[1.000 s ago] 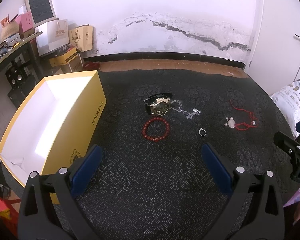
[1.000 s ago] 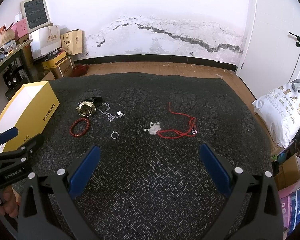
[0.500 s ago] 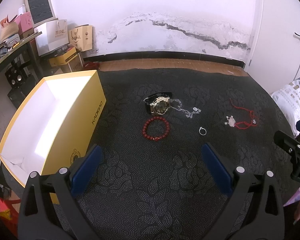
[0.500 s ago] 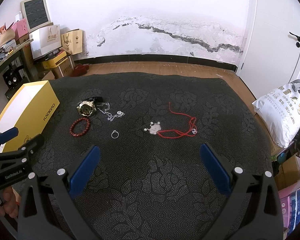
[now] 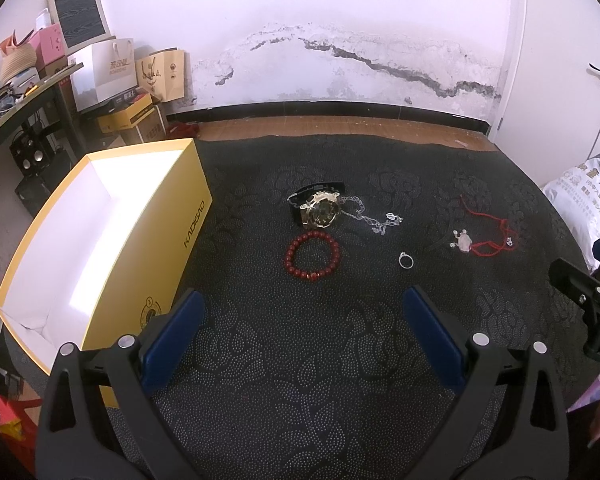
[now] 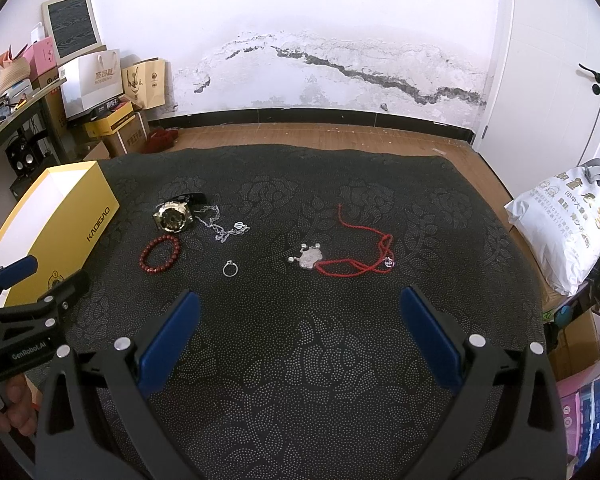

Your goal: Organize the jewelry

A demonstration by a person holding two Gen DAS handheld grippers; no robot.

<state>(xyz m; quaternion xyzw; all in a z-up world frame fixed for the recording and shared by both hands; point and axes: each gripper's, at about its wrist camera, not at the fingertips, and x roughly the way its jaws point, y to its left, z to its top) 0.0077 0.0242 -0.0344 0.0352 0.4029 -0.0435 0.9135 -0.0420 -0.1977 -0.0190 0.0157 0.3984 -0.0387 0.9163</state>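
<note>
On the black patterned cloth lie a gold watch [image 5: 320, 209], a silver chain [image 5: 372, 218], a red bead bracelet [image 5: 313, 254], a small silver ring [image 5: 405, 260] and a red cord necklace with a silver pendant [image 5: 478, 240]. An open yellow box [image 5: 100, 248] with a white inside stands at the left. My left gripper [image 5: 304, 320] is open and empty, short of the bracelet. My right gripper [image 6: 300, 318] is open and empty, short of the ring [image 6: 230, 268] and the pendant [image 6: 310, 258]. The watch [image 6: 173, 217], bracelet [image 6: 161, 253], chain [image 6: 222, 226] and box [image 6: 56, 232] lie to its left.
A white sack [image 6: 560, 236] lies off the cloth's right edge. Boxes and paper bags [image 5: 112, 76] stand by the far left wall near a dark shelf [image 5: 16, 116]. A wooden floor strip [image 6: 320, 136] runs beyond the cloth.
Both grippers stay open and nearly still. The left view has drifted slightly; the jewelry has not moved.
</note>
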